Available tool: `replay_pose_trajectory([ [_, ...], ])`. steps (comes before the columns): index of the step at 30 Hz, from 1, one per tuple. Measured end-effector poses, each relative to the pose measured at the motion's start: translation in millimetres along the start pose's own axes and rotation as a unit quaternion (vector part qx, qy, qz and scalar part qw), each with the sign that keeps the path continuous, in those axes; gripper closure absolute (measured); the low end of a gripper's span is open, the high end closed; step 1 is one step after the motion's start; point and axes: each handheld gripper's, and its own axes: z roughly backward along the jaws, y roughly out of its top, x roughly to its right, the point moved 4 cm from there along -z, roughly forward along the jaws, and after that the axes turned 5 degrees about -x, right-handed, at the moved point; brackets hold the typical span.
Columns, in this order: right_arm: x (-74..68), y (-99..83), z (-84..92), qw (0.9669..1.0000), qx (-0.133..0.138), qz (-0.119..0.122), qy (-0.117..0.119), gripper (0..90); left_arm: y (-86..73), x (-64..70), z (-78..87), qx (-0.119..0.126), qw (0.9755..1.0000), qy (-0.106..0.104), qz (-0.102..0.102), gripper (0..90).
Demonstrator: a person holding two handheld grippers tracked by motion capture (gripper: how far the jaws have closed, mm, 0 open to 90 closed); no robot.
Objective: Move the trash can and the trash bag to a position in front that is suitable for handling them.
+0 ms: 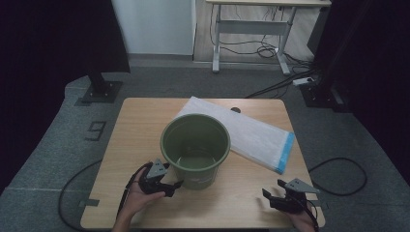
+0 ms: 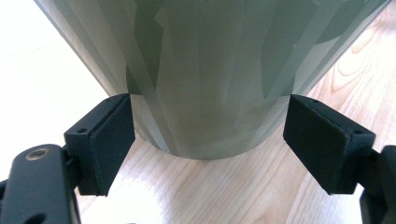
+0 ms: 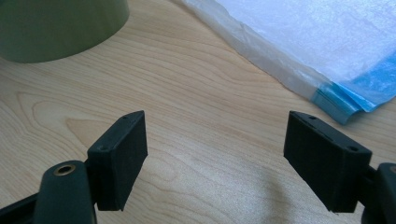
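Wooden tabletop carrying a green bucket standing upright at its centre, white bag lying just behind, left gripper spreading its jaws around the bucket's base, right gripper resting apart, jaws gaping.

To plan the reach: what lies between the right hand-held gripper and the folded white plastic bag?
Only bare wooden table; the right gripper view shows this.

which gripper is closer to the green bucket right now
Left. The left gripper sits right at the green bucket, its open jaws either side of the base. The right gripper rests open on the table, well off to the bucket's right.
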Motion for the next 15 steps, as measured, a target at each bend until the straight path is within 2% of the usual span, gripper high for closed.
replay_pose_trajectory([
  [4,-1.4,0.0,-0.3,1.0,0.0,0.004,-0.004,21.6,-0.4,-0.1,2.2,-0.002,0.9999,0.014,0.007,16.2],
  [6,-2.9,-0.3,-0.7,1.0,-0.001,0.008,-0.005,21.7,-4.2,-1.8,7.2,0.0,0.9997,0.016,0.019,16.2],
  [8,-4.3,-0.6,-0.6,0.9999,-0.002,0.012,-0.004,21.7,-10.1,-4.8,15.8,0.004,0.9991,0.022,0.037,16.2],
  [11,-4.8,-1.2,-1.3,0.9999,-0.003,0.014,-0.006,21.6,-13.3,-4.9,28.0,0.017,0.9982,0.025,0.053,16.2],
  [15,-5.1,-0.6,-2.5,0.9997,-0.004,0.019,-0.015,20.5,-21.6,-7.5,43.2,0.018,0.9973,0.043,0.058,15.7],
])
